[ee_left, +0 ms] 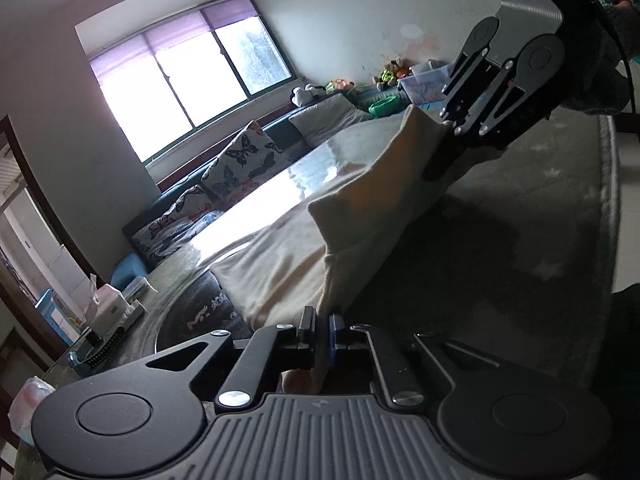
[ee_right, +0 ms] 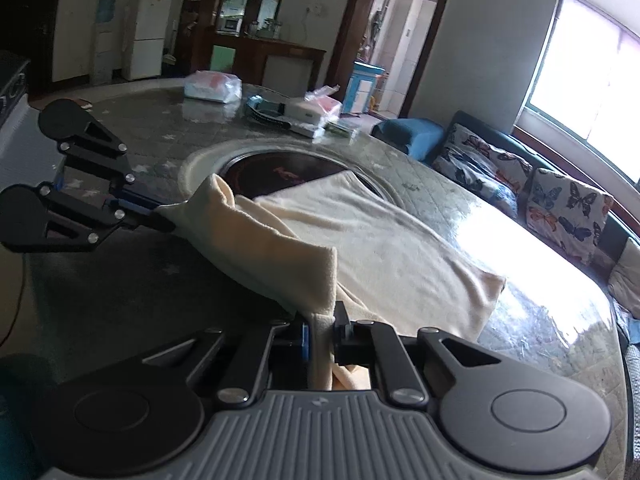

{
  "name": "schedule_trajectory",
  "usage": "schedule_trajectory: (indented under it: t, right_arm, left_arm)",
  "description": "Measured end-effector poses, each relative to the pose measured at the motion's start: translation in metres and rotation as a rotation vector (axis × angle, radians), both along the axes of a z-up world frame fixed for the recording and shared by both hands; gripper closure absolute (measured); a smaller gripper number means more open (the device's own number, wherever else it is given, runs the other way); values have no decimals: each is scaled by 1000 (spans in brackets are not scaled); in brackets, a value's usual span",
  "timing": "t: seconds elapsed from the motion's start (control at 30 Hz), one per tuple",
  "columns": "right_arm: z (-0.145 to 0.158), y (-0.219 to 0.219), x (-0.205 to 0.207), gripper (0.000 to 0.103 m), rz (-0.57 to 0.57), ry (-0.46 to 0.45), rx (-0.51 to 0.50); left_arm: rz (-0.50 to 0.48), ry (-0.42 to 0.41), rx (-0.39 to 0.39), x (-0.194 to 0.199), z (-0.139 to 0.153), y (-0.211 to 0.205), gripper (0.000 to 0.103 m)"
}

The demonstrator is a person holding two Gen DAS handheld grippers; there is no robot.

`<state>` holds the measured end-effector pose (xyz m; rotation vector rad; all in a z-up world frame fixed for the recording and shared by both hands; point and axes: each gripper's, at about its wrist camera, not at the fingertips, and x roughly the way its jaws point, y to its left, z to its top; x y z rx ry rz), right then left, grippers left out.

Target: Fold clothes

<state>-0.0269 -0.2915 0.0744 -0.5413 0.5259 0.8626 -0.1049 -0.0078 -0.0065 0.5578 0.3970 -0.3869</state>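
A cream garment lies spread on the round table, its near edge lifted off the surface. My left gripper is shut on one corner of that raised edge, cloth pinched between its pads. My right gripper is shut on the other corner. In the left wrist view the right gripper shows at the upper right holding the cloth. In the right wrist view the left gripper shows at the left holding its corner. The fabric sags between the two.
The table has a dark round inset partly under the garment. Tissue packs, a white box and small items sit at its far side. A sofa with butterfly cushions runs under the window.
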Motion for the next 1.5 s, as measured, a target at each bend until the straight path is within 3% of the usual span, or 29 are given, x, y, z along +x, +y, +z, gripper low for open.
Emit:
schedule_trajectory:
  t: [0.37,0.57,0.8,1.07,1.27,1.5]
  right_arm:
    - [35,-28,-61,94,118,105,-19]
    - [42,-35,-78,94,125,144,-25]
    - [49,-32,-54,94,80,120,2]
    - [48,-19,16,94,25,130,19]
    - [27,-7,69,94,-57,162,12]
    - [-13,-4,116,92,-201,285,89]
  left_arm:
    - [-41,31,-74,-72,40,2,97]
    - [-41,10,-56,-69,44,-5,97]
    - [8,-13,-84,-18,50,-5,97]
    - [89,21,-92,64,45,-11,97]
    - [180,95,-114,124,26,-15,97]
    - [259,174,-131,176,-3,-17,96]
